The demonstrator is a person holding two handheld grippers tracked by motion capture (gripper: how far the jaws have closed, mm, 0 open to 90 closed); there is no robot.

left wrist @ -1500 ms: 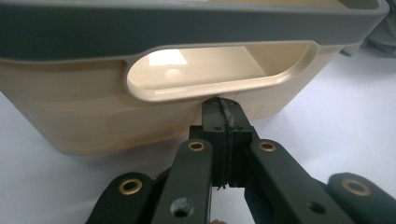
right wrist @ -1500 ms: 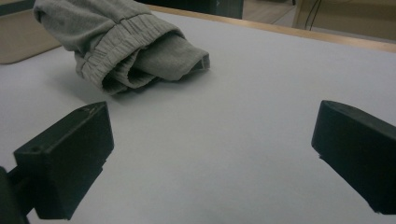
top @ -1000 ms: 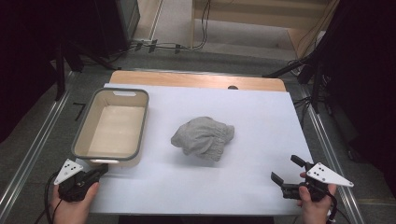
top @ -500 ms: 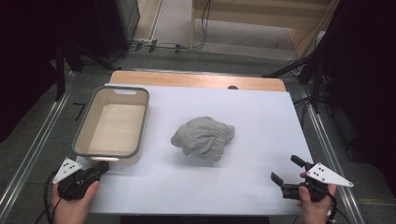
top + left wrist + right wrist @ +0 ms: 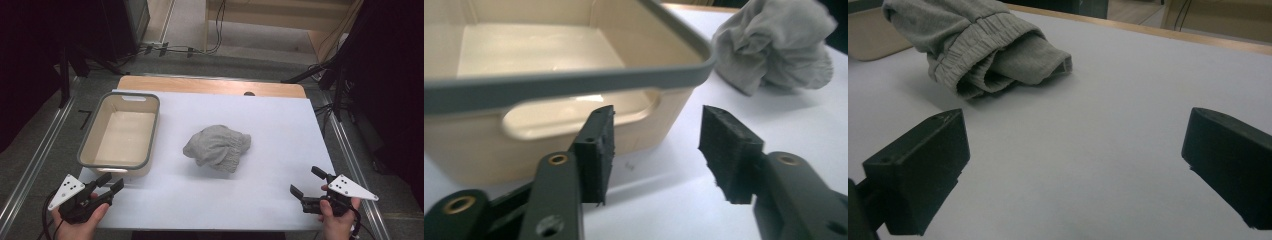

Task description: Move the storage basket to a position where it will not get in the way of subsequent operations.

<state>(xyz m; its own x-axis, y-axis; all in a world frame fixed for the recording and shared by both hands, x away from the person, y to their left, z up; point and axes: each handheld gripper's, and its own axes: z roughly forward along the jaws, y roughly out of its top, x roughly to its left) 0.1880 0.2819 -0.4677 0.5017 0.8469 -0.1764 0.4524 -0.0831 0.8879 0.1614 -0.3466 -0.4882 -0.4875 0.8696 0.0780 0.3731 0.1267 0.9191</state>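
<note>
1. Left gripper (image 5: 111,183): jaws part open, nothing between them, at the table's near-left corner, just short of the tub's near wall. In the left gripper view the pads (image 5: 596,150) sit apart, with the tub's handle cut-out right ahead.
2. Right gripper (image 5: 307,182): jaws wide open, empty, near the table's near-right corner, well apart from the cloth. In the right gripper view the pads (image 5: 923,167) stand far apart over bare white surface.
3. Grey cloth (image 5: 217,146): bunched garment with a ribbed elastic band, lying about the middle of the table (image 5: 280,130), touched by neither gripper.
4. Cloth long axis: runs roughly left to right, tilted a bit. Thick bunched end faces the near-left side; a flatter folded end sticks out toward the far-right.
5. In the right gripper view the folded end (image 5: 1040,62) points right, elastic band facing the camera.
6. Beige tub (image 5: 100,162) with grey rim: empty, upright, along the table's left edge, long axis running near to far, beside the cloth but apart from it.
</note>
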